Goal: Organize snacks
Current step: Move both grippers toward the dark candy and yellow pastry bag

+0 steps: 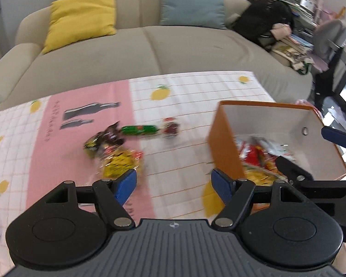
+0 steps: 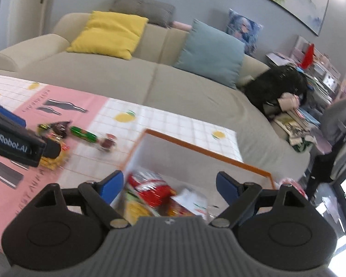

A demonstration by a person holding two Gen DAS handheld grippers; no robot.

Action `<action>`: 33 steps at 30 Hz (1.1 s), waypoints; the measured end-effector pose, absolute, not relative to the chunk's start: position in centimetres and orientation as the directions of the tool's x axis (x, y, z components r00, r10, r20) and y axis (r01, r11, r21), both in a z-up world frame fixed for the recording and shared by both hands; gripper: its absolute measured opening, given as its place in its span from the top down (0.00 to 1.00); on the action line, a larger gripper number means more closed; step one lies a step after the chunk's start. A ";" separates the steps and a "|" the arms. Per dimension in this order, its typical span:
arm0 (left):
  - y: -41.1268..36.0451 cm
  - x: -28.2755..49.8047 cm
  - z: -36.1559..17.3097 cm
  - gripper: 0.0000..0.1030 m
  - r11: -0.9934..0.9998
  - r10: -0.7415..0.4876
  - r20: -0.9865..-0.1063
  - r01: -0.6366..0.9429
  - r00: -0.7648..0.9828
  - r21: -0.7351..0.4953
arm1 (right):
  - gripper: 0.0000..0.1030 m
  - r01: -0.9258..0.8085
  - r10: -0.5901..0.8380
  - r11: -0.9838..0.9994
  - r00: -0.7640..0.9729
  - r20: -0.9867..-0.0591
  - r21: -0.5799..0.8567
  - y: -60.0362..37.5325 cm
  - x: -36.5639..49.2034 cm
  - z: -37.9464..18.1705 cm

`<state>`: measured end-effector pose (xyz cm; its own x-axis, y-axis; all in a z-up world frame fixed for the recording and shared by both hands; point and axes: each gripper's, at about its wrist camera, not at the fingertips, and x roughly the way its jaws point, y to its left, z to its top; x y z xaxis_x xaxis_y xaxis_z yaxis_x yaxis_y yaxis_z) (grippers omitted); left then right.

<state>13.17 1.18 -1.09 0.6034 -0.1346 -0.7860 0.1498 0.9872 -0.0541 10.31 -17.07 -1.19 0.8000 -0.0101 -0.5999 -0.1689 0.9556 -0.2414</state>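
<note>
An orange box [image 1: 221,138] with white inner walls stands on the right of the table and holds several snack packets [image 1: 260,154]. Left of it lies a loose pile: a yellow packet [image 1: 120,164], a dark packet [image 1: 108,136], a green packet [image 1: 139,130] and a small red one [image 1: 171,128]. My left gripper [image 1: 174,184] hangs open above the cloth between pile and box, holding nothing. My right gripper [image 2: 169,185] is open over the box [image 2: 207,152], with the packets inside [image 2: 154,189] below its pads and none gripped. The left gripper [image 2: 11,138] shows at the left edge, over the pile.
A pink and white lemon-print cloth [image 1: 184,92] covers the table. Behind it runs a beige sofa [image 1: 126,53] with a yellow cushion [image 1: 80,16], a blue cushion [image 1: 191,2] and a black bag [image 1: 265,20]. A grey chair [image 2: 341,120] and cluttered shelves stand at the right.
</note>
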 end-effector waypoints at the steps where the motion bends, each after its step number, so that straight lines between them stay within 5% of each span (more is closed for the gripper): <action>1: 1.9 13.1 -1.4 0.16 0.989 -0.129 -0.789 0.138 0.601 -0.057 | 0.17 -0.180 0.007 0.956 0.803 -0.597 -0.232 -16.4 10.3 -1.2; 13: 9.7 12.7 -4.1 0.16 0.994 -0.086 -0.798 0.003 0.596 -0.105 | 0.19 -0.321 0.152 0.926 0.799 -0.582 -0.199 -9.6 11.3 -2.8; 33: 15.5 13.7 -10.6 0.16 0.986 -0.110 -0.847 -0.049 0.519 -0.158 | 0.31 -0.420 0.230 0.903 0.641 -0.733 -0.083 -4.6 15.3 -9.0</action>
